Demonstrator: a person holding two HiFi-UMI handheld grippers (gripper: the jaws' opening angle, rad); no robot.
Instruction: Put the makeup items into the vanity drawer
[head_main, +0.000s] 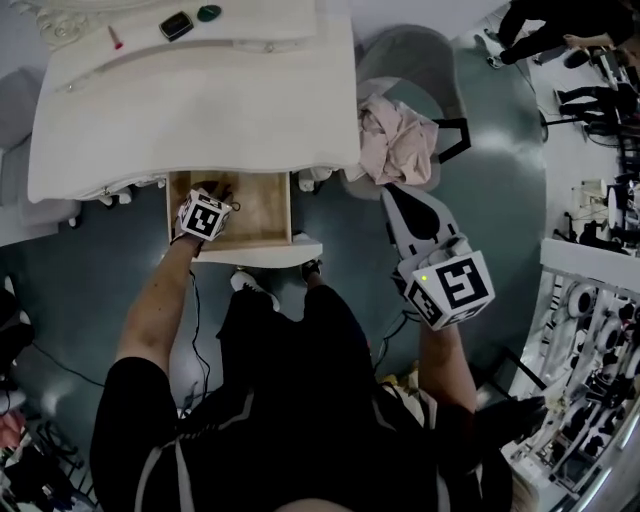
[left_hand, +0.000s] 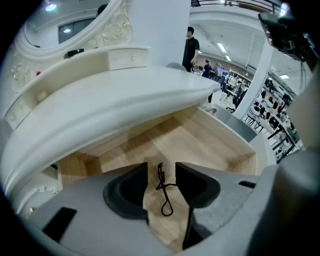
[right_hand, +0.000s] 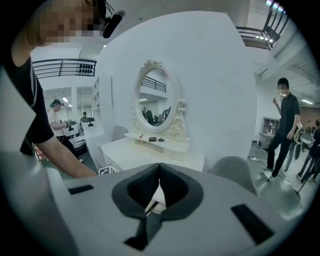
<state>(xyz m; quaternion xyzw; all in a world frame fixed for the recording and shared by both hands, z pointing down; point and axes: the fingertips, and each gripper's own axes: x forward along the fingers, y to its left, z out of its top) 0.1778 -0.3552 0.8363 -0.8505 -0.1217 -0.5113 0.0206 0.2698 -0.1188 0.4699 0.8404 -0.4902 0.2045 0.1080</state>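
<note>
1. There is one white desk (head_main: 200, 110), and its one drawer (head_main: 268, 205) is pulled open, so the wooden bottom shows.
2. The left gripper (left_hand: 161, 167) is inside the drawer and points steeply down. Its two fingers (left_hand: 125, 192) are released and stand wide apart.
3. One eyelash curler (left_hand: 160, 175) (a thin black wire tool with a loop at the near end) lies flat on the drawer bottom. It is in the gap between the left fingers, and neither finger presses on it.
4. The right gripper (right_hand: 160, 167) is held to the right of the desk, away from the drawer. Its two fingers (right_hand: 175, 192) are clenched, with the tips together and nothing between them.
5. Three small makeup items lie in a row on the raised back shelf of the desk: one red item (head_main: 115, 39), one black item (head_main: 176, 25) and one dark green item (head_main: 208, 13).
6. One oval mirror (right_hand: 156, 100) with a carved white frame stands behind that shelf.
7. One grey chair (head_main: 415, 55) is beside the right end of the desk, and one pale pink cloth (head_main: 395, 140) lies on its seat.
8. In the right gripper view, one person in dark clothes (right_hand: 285, 125) stands far at the right.
</note>
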